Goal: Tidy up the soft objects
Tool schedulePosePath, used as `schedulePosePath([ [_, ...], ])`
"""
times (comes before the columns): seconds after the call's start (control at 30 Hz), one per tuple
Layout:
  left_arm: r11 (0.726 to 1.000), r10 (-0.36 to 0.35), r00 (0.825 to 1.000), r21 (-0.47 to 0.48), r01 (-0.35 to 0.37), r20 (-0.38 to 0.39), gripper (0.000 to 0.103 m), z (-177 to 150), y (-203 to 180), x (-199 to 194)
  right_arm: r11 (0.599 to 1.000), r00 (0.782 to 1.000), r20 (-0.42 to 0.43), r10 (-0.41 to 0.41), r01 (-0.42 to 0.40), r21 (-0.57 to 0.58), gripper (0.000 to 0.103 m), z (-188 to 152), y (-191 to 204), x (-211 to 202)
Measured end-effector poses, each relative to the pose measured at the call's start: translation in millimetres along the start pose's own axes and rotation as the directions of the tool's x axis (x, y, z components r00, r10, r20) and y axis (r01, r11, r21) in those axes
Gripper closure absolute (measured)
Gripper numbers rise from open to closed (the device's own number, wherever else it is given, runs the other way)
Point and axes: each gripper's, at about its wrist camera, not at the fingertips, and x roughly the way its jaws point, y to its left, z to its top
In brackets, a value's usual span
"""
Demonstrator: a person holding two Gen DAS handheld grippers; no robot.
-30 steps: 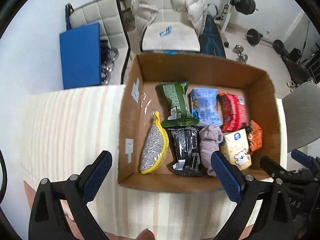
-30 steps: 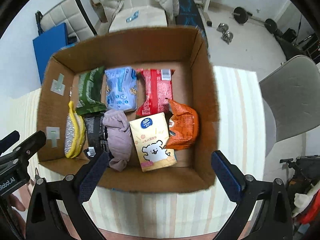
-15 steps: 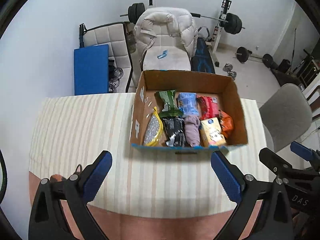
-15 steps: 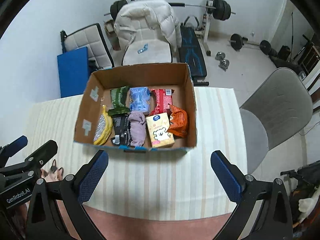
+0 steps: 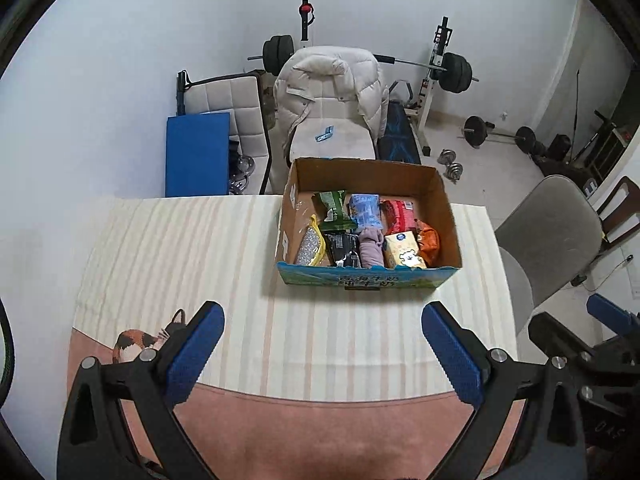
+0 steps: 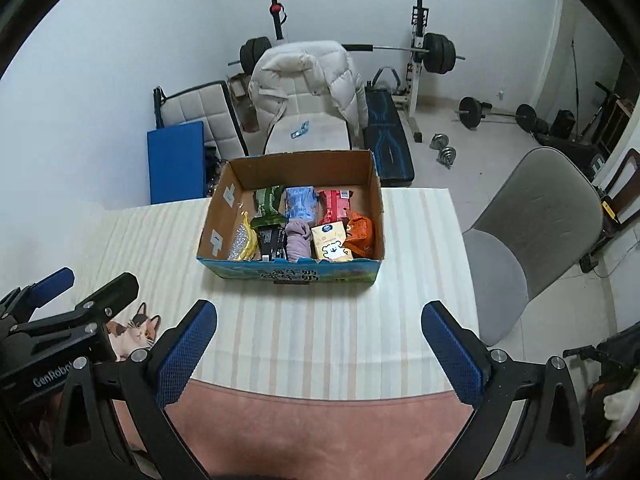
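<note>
Two handheld grippers hang above the near edge of a striped surface (image 5: 320,340), each with its blue-padded jaws spread wide and holding nothing: the left gripper (image 5: 322,350) and, beside it, the right gripper (image 6: 320,346). Near the left gripper, a cat picture (image 6: 138,330) is printed on the cloth. Farther on, well apart from both grippers, a cardboard box (image 5: 366,280) sits on the surface with the soft objects packed inside. In its front row lie a yellow-edged scrubber (image 5: 308,246), a black packet (image 5: 342,248), a folded mauve cloth (image 5: 370,246), a tissue pack (image 5: 404,250) with a white bear and an orange packet (image 5: 430,240). Behind them lie a green packet (image 5: 334,210), a blue packet (image 5: 364,208) and a red packet (image 5: 398,210). Beyond the surface stands a chair draped with a white puffer jacket (image 5: 332,80), and behind it a barbell rack (image 5: 440,68).
</note>
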Motion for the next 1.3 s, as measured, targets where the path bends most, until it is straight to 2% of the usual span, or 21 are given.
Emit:
schedulePosePath([
  [0.3,1.000,-0.008,0.999,-0.002,0.008,0.053,0.002,-10,1,-41,1.000,0.999,0.045,0.016,-0.016,-0.003,0.000,-21,1,-62],
  [0.53,1.000,-0.004,0.997,-0.002,0.005,0.076,0.002,-11,3,-54,1.000,0.997,0.083,-0.007,0.008,-0.019,0.000,-18,1,-85],
  [0.9,1.000,0.010,0.994,-0.007,-0.009,0.108,0.002,-5,-1,-58,0.999,0.991,0.128,-0.034,0.035,-0.006,0.000,0,-2,-88],
  [1.3,1.000,0.018,0.994,-0.021,-0.016,0.105,0.002,1,2,-56,0.998,0.984,0.165,-0.060,0.062,-0.007,0.000,8,-1,-90],
])
